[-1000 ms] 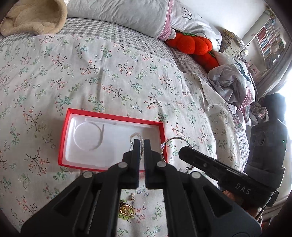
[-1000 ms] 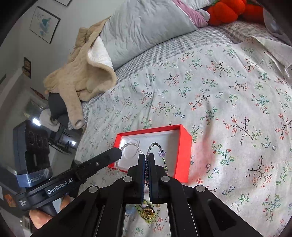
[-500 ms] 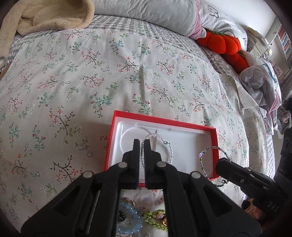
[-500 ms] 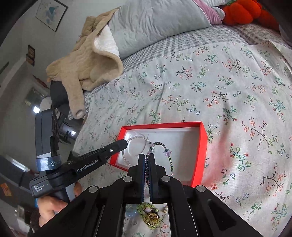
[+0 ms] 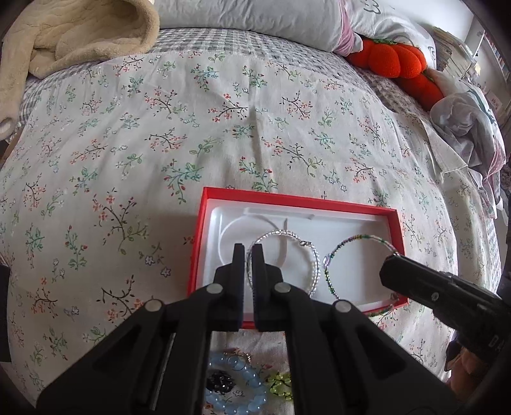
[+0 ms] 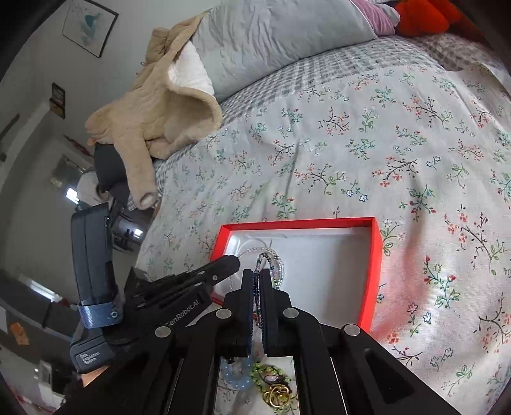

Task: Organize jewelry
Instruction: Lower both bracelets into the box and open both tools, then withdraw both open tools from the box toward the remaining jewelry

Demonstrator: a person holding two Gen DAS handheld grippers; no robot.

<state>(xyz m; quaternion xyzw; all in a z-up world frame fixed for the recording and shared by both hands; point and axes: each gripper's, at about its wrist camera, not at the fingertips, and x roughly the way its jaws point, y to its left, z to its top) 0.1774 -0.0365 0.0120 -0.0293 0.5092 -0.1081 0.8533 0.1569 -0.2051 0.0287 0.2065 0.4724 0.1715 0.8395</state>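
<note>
A clear beaded bracelet [image 5: 287,255] is clamped in the left tool [image 5: 248,255], and a dark multicoloured beaded bracelet [image 6: 259,287] is clamped in the right tool [image 6: 256,277]. Both are held over the open red box [image 5: 297,201], which is set on the floral bedspread [image 5: 223,127].

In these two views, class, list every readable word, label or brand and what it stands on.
"GenRobot.AI": on the side of the left gripper, first letter partly hidden.
"Data Acquisition System": small label on its handle base, barely legible.
"D A": partial letters on the right gripper body, rest cut off.
Pillow print: partial, unreadable.
</note>
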